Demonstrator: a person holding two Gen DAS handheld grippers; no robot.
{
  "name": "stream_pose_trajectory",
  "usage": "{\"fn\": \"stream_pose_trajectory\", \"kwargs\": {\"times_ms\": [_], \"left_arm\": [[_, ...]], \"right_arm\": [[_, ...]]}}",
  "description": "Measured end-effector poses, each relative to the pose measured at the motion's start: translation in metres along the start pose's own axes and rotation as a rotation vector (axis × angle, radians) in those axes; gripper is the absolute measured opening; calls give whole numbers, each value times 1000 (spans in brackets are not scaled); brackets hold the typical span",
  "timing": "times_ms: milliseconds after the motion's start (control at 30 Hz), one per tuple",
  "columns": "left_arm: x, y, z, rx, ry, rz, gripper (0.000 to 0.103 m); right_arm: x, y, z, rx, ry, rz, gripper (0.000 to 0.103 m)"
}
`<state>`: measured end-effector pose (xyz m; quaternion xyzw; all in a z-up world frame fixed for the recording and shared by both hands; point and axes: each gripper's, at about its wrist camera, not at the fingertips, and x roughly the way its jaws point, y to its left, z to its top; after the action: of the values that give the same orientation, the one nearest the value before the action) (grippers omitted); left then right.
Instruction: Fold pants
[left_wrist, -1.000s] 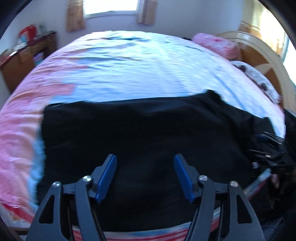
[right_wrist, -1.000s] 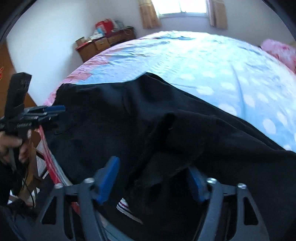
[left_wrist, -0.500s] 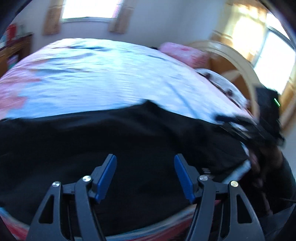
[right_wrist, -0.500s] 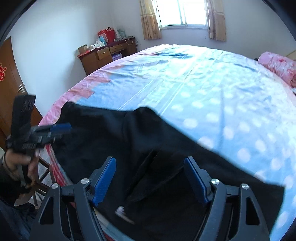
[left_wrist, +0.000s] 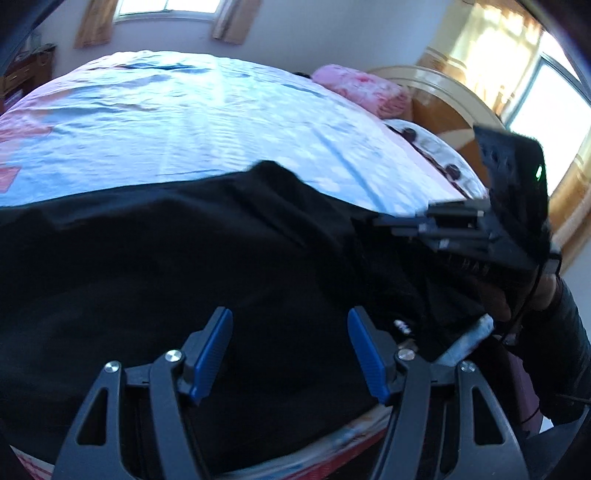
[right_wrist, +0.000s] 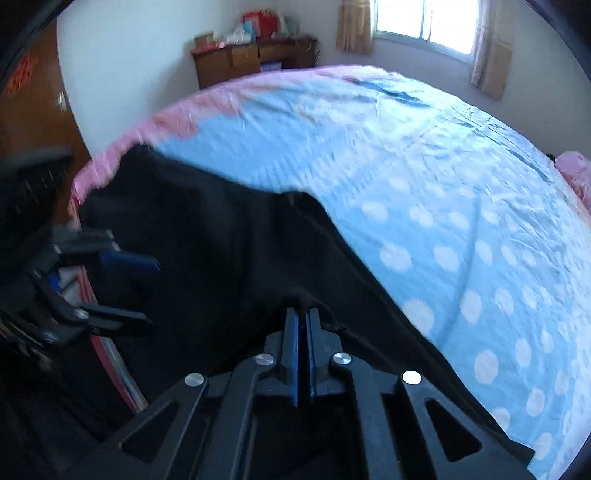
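Observation:
Black pants (left_wrist: 184, 258) lie spread along the near edge of a bed with a blue dotted sheet (left_wrist: 184, 110). My left gripper (left_wrist: 290, 314) hovers open over the middle of the cloth, with nothing between its blue pads. In the right wrist view my right gripper (right_wrist: 303, 310) is shut, and a bunched edge of the pants (right_wrist: 221, 240) is pinched at its tips. The right gripper (left_wrist: 406, 225) also shows at the right of the left wrist view, held by a hand in a dark sleeve. At the left edge of the right wrist view the left gripper (right_wrist: 153, 291) appears blurred.
A pink pillow (left_wrist: 362, 88) and a curved wooden headboard (left_wrist: 443, 99) stand at the bed's far right. A wooden dresser (right_wrist: 255, 55) with boxes on it sits by the far wall, and a brown door (right_wrist: 29, 110) is at the left. The bed's striped edge (left_wrist: 351, 435) runs under the pants.
My right gripper's jaws have closed on a bunch of the black cloth and risen a little. The left gripper has swung right along the pants and stayed open.

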<state>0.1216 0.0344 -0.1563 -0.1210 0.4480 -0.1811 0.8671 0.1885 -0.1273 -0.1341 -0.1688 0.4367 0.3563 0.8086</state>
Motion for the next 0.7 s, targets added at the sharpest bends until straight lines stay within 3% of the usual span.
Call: {"fn": "stream_pose_trajectory", "kwargs": {"times_ms": [67,133,167,200,267,400,567,633,700], "left_arm": [[-6,7,2,-9,-18,4,68],[-15,14,2,-6,-41,21,68],[-20,18,2,-5,-58,36,68],[-22,22,2,-7,-65,45,68],[-23,29,4,-11,-74,74,68],[-14,22,8,29,-72,66,68],[3,15,8,83,-47,75,71],[12,21,8,59,-19,67,71],[13,24,6,52,-30,53,72]], "right_arm": [[13,2,-1,-31,41,-50,4],[12,-8,0,34,51,3,6],[6,-18,3,94,44,48,13],[0,-25,7,137,31,93,33],[-7,-30,18,177,-1,142,63],[0,-32,49,264,-17,235,64],[55,-42,87,363,95,311,63],[79,-43,92,390,168,356,55],[97,-42,94,402,221,374,36]]}}
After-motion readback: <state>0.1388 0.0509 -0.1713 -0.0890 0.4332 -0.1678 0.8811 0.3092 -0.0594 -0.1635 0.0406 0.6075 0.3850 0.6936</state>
